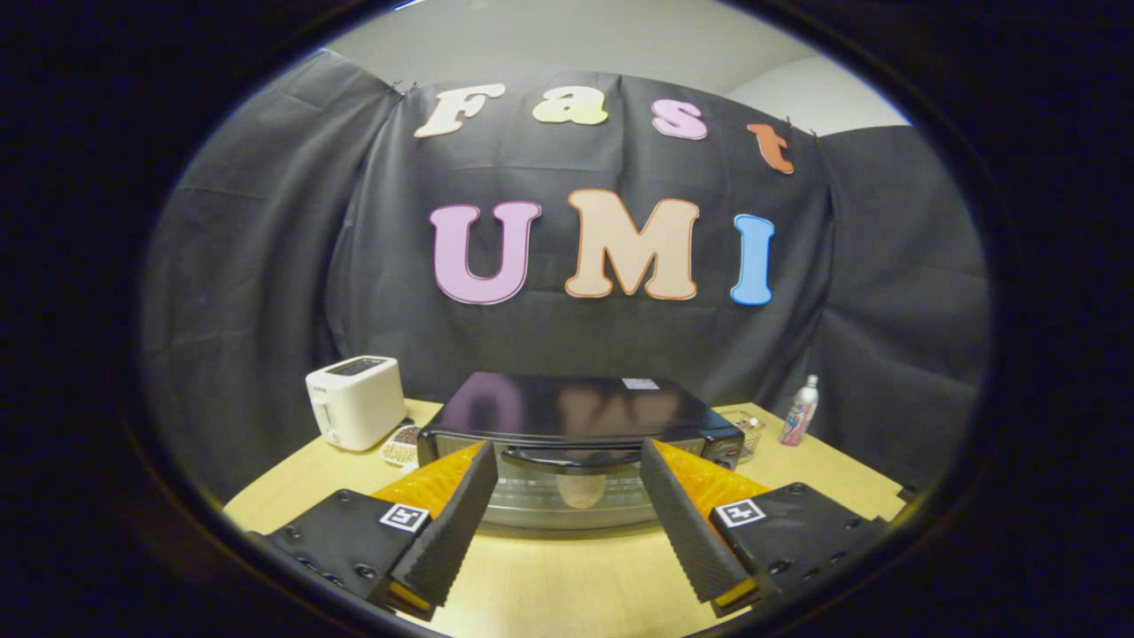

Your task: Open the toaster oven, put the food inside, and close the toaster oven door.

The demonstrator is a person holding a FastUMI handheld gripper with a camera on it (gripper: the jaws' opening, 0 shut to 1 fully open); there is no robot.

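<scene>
Toaster oven sits dead ahead of the gripper, door shut, food seemingly visible behind the glass. Door handle runs crosswise between and just beyond the spread, empty fingers. White toaster off to the left, bottle to the right, on the wooden table.

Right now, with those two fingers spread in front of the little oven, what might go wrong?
The fingers hang open, holding nothing, just before the toaster oven. They could miss its door handle and slip on the glass. A hard pull might drag the whole oven forward. Pale food seems to show behind the glass, though I can't be sure.
</scene>
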